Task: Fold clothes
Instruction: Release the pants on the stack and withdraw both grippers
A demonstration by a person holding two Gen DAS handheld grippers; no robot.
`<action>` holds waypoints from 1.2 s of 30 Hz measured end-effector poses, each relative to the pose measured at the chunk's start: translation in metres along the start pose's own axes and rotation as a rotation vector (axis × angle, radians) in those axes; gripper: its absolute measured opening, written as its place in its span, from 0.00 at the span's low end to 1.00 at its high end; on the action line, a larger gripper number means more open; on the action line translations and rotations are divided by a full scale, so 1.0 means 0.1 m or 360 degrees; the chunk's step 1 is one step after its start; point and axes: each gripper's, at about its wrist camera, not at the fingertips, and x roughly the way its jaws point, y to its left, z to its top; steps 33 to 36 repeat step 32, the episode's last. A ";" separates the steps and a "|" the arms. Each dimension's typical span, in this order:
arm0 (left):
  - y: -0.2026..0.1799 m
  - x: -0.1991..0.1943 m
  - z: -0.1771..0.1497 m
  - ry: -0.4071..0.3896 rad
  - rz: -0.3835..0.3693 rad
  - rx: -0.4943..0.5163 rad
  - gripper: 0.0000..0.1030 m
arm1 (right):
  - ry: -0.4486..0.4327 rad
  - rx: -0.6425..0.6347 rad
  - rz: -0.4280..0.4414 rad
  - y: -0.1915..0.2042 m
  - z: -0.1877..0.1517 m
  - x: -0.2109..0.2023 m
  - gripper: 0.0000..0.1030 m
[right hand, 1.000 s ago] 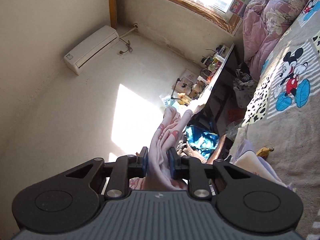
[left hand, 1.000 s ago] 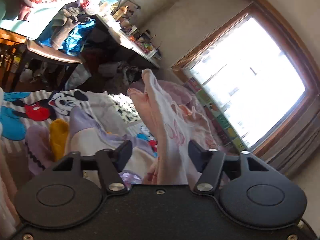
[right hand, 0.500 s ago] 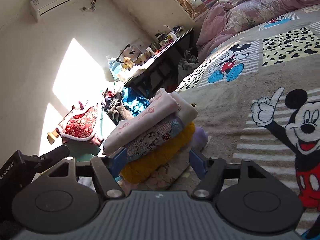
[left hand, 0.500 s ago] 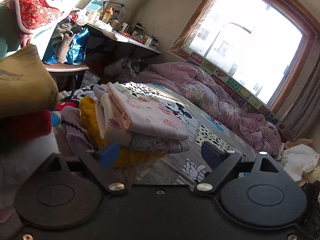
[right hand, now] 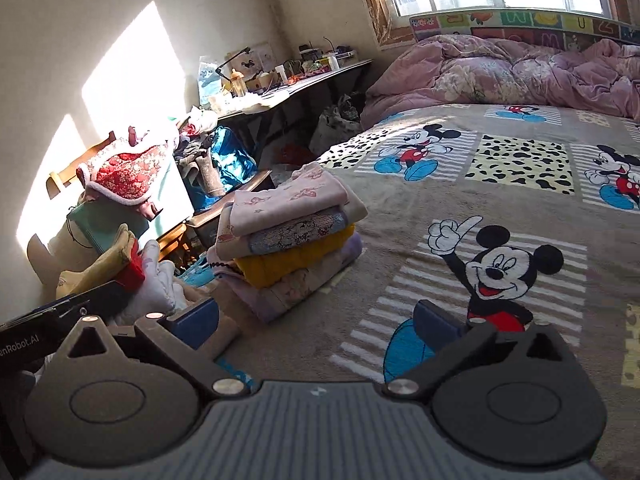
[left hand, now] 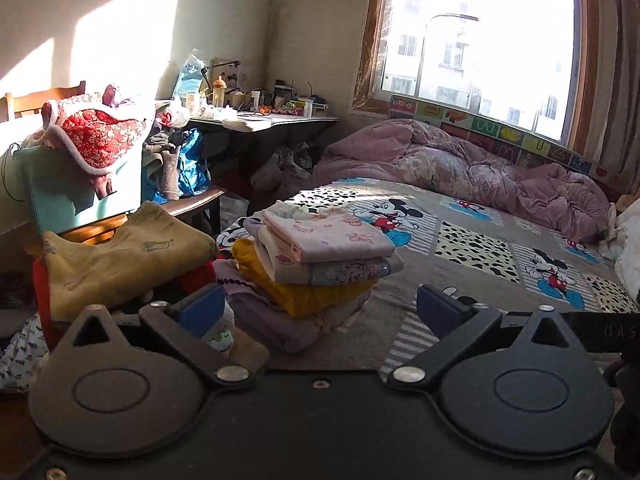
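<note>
Stack of folded clothes, pink printed garment topmost, at bed's left edge. Left tool and right tool: both released, empty. Next garment: square edges to stack.

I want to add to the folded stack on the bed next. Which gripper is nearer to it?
Left, though only slightly. The left gripper faces the folded stack almost straight on, open. The right gripper sits open with the stack ahead to its left.
</note>
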 end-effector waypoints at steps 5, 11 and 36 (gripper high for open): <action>-0.07 -0.22 0.13 -0.0046 0.0041 0.0054 1.00 | -0.0080 -0.0046 -0.0014 0.19 0.07 -0.38 1.00; -0.01 -0.33 0.23 0.0034 0.0098 0.0030 1.00 | -0.0131 -0.0157 -0.0127 0.37 0.09 -0.63 1.00; -0.02 -0.42 0.15 0.0073 0.0122 0.0032 1.00 | -0.0141 -0.0155 -0.0225 0.49 -0.03 -0.73 1.00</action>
